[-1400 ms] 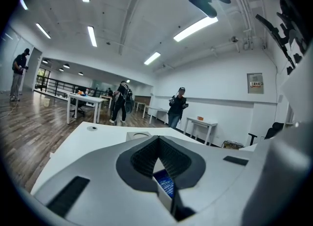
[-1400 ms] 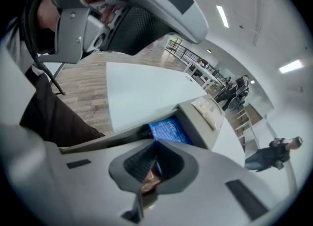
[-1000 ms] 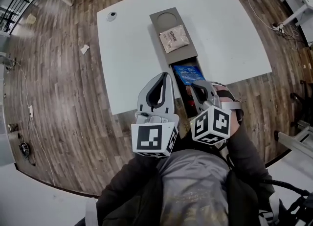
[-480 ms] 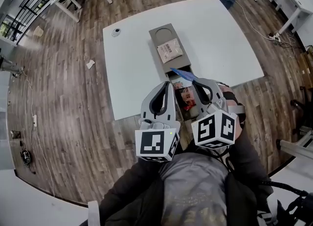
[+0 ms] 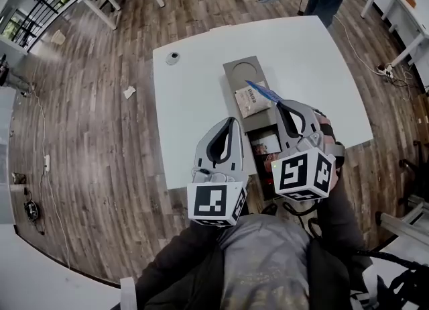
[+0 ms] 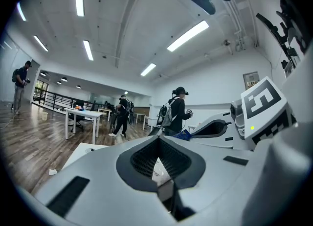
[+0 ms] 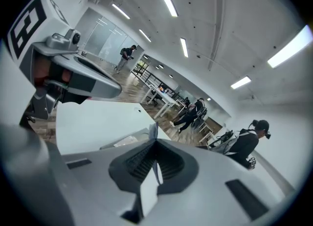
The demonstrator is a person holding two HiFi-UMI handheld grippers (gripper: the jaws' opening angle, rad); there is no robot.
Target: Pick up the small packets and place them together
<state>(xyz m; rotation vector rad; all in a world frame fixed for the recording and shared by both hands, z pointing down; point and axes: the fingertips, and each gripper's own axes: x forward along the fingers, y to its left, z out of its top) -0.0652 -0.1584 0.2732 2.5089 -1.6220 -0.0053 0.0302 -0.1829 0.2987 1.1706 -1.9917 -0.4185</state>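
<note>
A long grey tray (image 5: 236,72) lies on the white table (image 5: 194,94). Its middle compartment holds a pale packet (image 5: 248,102), and a red and white packet (image 5: 266,144) lies in the near compartment. My right gripper (image 5: 277,102) is shut on a blue packet (image 5: 263,92) and holds it in the air over the tray, beside the pale packet. In the right gripper view the blue packet (image 7: 153,131) stands edge-on out of the closed tips (image 7: 155,143). To the left of the tray my left gripper (image 5: 231,120) hovers shut with nothing in it.
A small round object (image 5: 173,56) sits near the table's far left corner. The table's near edge runs just under both grippers. Several people (image 6: 177,112) stand among other white tables (image 6: 85,117) in the room. A paper scrap (image 5: 129,92) lies on the wooden floor.
The right gripper has lifted the blue packet out of a tray compartment and carried it up and toward the pale packet. The left gripper has moved slightly forward.
</note>
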